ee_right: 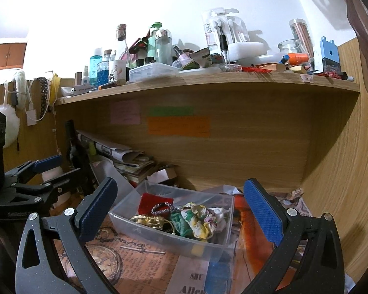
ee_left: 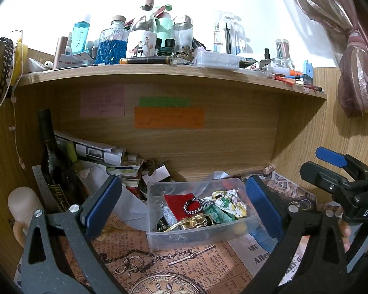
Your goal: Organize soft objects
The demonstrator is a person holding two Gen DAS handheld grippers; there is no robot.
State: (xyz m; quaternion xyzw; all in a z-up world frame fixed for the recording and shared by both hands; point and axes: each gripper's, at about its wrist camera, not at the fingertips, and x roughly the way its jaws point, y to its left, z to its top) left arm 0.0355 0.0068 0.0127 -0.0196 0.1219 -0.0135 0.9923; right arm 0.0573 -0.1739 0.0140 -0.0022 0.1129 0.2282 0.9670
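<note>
A clear plastic bin (ee_left: 159, 237) (ee_right: 125, 216) sits on a desk covered with vintage newsprint paper. It holds soft items: a floral scrunchie (ee_left: 229, 202) (ee_right: 201, 218), a green scrunchie (ee_left: 218, 214) (ee_right: 181, 223), a gold one (ee_left: 193, 221) (ee_right: 151, 220), a red cloth (ee_left: 177, 202) (ee_right: 154, 202) and a beaded band (ee_left: 196, 205) (ee_right: 163, 208). My left gripper (ee_left: 184, 208) is open, its fingers either side of the bin. My right gripper (ee_right: 181, 218) is open and empty before the bin; it also shows in the left wrist view (ee_left: 331, 164).
A wooden shelf (ee_left: 159, 71) (ee_right: 208, 80) above is crowded with bottles and jars. A dark wine bottle (ee_left: 49, 147) (ee_right: 73, 144), stacked papers (ee_left: 98, 152) and boxes fill the back left. Sticky notes (ee_left: 169, 117) hang on the back panel. A curtain (ee_left: 355, 73) hangs right.
</note>
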